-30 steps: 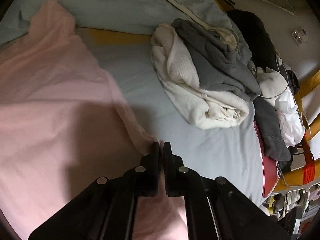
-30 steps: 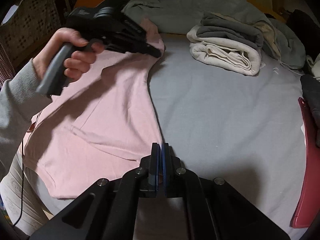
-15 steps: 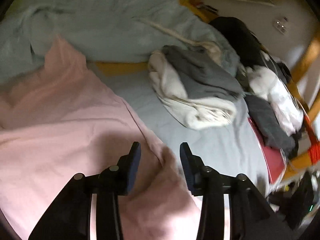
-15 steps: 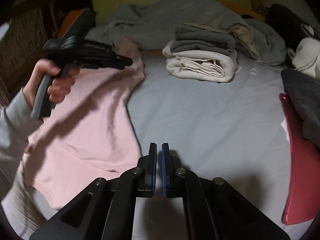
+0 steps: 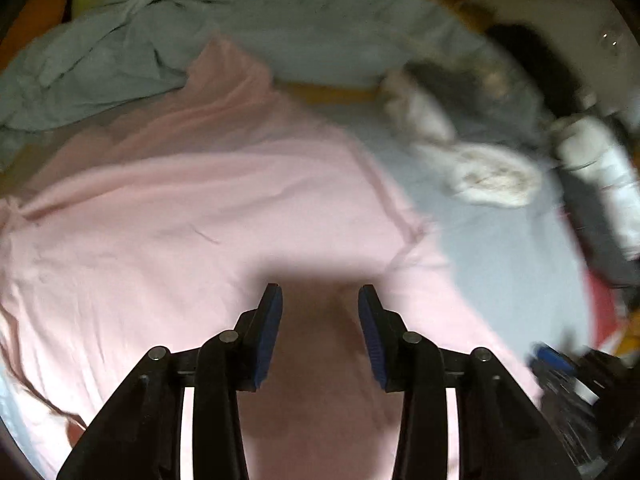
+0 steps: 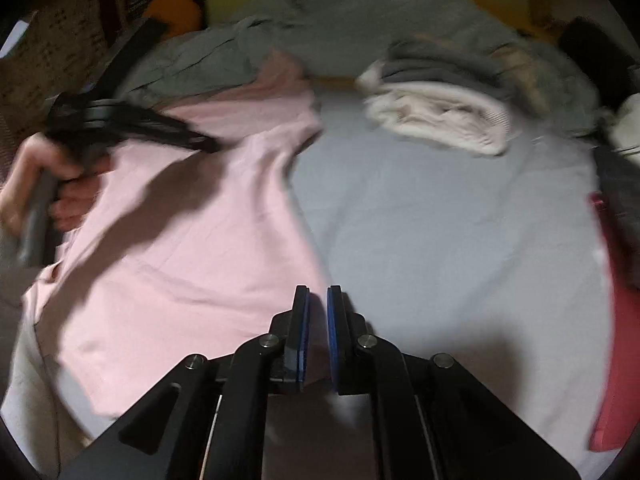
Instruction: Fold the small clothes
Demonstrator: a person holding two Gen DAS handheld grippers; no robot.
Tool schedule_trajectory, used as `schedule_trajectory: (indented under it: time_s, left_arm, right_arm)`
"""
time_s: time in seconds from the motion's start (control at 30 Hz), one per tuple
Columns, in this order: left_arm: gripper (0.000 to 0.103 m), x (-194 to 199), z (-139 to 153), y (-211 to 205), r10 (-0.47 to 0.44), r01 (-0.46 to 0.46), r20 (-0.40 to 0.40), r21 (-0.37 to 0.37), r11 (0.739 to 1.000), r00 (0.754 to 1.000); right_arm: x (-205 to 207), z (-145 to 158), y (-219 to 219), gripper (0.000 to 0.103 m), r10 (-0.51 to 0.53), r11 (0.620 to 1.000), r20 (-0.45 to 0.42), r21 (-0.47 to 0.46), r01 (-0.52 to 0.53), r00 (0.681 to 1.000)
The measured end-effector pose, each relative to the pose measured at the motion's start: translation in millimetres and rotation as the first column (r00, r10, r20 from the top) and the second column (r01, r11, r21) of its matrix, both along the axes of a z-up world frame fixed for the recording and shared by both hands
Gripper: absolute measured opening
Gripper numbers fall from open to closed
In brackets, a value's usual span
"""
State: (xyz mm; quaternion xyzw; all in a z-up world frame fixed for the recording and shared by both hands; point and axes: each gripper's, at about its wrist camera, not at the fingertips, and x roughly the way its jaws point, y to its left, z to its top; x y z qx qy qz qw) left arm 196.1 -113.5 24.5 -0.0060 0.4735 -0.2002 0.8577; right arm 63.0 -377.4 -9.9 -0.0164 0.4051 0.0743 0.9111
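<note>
A pink garment [image 5: 200,200] lies spread flat on the grey-blue bed sheet [image 6: 440,220]. In the left wrist view my left gripper [image 5: 320,296] hangs open above the garment's near part, with nothing between its blue pads. The right wrist view shows the same gripper [image 6: 208,146] held by a hand [image 6: 60,184] over the pink garment [image 6: 192,232]. My right gripper [image 6: 318,296] sits at the garment's right edge. Its jaws are opening, with a narrow gap between the pads and a strip of pink cloth low in that gap, unpinched.
A folded stack of cream and grey clothes [image 6: 436,112] rests at the far side of the sheet. A crumpled grey blanket [image 6: 360,12] lies behind it. Dark and white clothes [image 5: 600,168] pile at the right, beside a red flat item [image 6: 616,340].
The left gripper let go of the pink cloth, opened, and drew back to the left over the garment. The right gripper's pads went from closed to slightly parted.
</note>
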Motion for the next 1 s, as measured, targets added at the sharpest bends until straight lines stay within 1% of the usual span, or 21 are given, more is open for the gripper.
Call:
schedule_trajectory:
  time_s: [0.03,0.07,0.13,0.17,0.23,0.27,0.3,0.37,0.43,0.53,0.57,0.6,0.63,0.67,0.7,0.73,0.8,0.83,0.9,0.97,1.0]
  left_arm:
    - [0.04,-7,4,5,-0.015,0.015,-0.006,-0.052,0.999,1.0]
    - [0.04,-12,6,10,-0.035,0.032,-0.023,-0.106,0.994,0.999]
    - [0.038,-22,5,13,-0.055,0.041,-0.075,-0.175,0.984,0.996]
    - [0.035,-26,1,12,-0.06,0.038,-0.106,-0.195,0.98,0.993]
    - [0.021,-37,-6,10,-0.053,0.022,-0.151,-0.2,0.98,0.987]
    - [0.021,-44,-11,6,-0.064,0.029,-0.168,-0.205,0.978,0.984]
    - [0.021,-55,-13,5,-0.06,0.023,-0.165,-0.219,0.976,0.984]
    - [0.024,-78,-10,1,-0.066,0.034,-0.127,-0.234,0.972,0.99]
    - [0.027,-98,-9,-4,-0.084,0.066,-0.087,-0.189,0.98,0.993]
    - [0.03,-111,-20,-20,-0.092,0.089,-0.057,-0.062,0.994,0.994]
    - [0.03,-114,-23,-20,-0.085,0.083,-0.055,-0.034,0.996,0.995]
    - [0.03,-115,-28,-22,-0.087,0.084,-0.067,-0.034,0.996,0.994]
    - [0.031,-117,-32,-21,-0.096,0.091,-0.088,-0.066,0.994,0.991]
    - [0.038,-118,-36,-19,-0.105,0.094,-0.11,-0.104,0.99,0.988]
    - [0.04,-120,-39,-16,-0.107,0.089,-0.126,-0.134,0.987,0.986]
    - [0.038,-122,-41,-12,-0.093,0.075,-0.122,-0.142,0.987,0.988]
    - [0.023,-129,-38,-11,-0.056,0.046,-0.083,-0.123,0.991,0.995]
    - [0.01,-134,-36,-10,-0.063,0.055,-0.059,-0.128,0.99,0.996]
    - [0.007,-144,-32,-12,-0.066,0.064,-0.012,-0.125,0.99,0.998]
    - [0.005,-150,-31,-12,-0.032,0.034,0.028,-0.088,0.996,0.999]
    - [0.004,-152,-32,-11,-0.02,0.024,0.041,-0.087,0.996,0.999]
  right_arm:
    - [1,0,-4,0.007,-0.013,1.0,-0.005,0.0,0.013,1.0]
    - [3,1,-11,0.007,-0.017,0.999,-0.027,0.05,0.018,1.0]
    - [4,2,-21,0.007,-0.018,0.991,-0.042,0.134,0.024,0.999]
    - [5,3,-23,0.007,-0.016,0.987,-0.039,0.158,0.022,0.999]
    - [0,10,-25,0.007,-0.041,0.988,0.01,0.147,0.04,0.999]
    - [-5,13,-24,0.008,-0.05,0.991,0.047,0.13,0.044,0.998]
    - [-8,17,-21,0.013,-0.035,0.992,0.075,0.124,0.026,0.997]
    - [-12,22,-18,0.017,-0.005,0.991,0.092,0.134,-0.007,0.996]
    - [-13,21,-15,0.018,0.012,0.99,0.091,0.14,-0.025,0.996]
    - [-10,16,-10,0.018,0.041,0.988,0.063,0.146,-0.05,0.997]
    - [-10,14,-8,0.018,0.052,0.987,0.05,0.15,-0.059,0.997]
    - [-8,12,-4,0.02,0.071,0.986,0.034,0.152,-0.075,0.997]
    - [-8,11,-1,0.022,0.08,0.985,0.026,0.149,-0.083,0.996]
    - [-8,8,2,0.026,0.089,0.986,0.015,0.138,-0.09,0.996]
    - [-8,7,4,0.028,0.09,0.987,0.012,0.13,-0.091,0.996]
    - [-9,5,6,0.032,0.091,0.989,0.009,0.119,-0.092,0.996]
    - [-7,1,8,0.033,0.081,0.992,-0.002,0.093,-0.08,0.997]
    - [-7,-1,7,0.033,0.076,0.994,-0.005,0.084,-0.075,0.997]
    - [-6,-4,8,0.033,0.073,0.995,-0.014,0.072,-0.072,0.997]
    - [-6,-7,7,0.033,0.07,0.997,-0.024,0.046,-0.069,0.997]
    - [-5,-9,9,0.033,0.061,0.998,-0.031,0.019,-0.06,0.998]
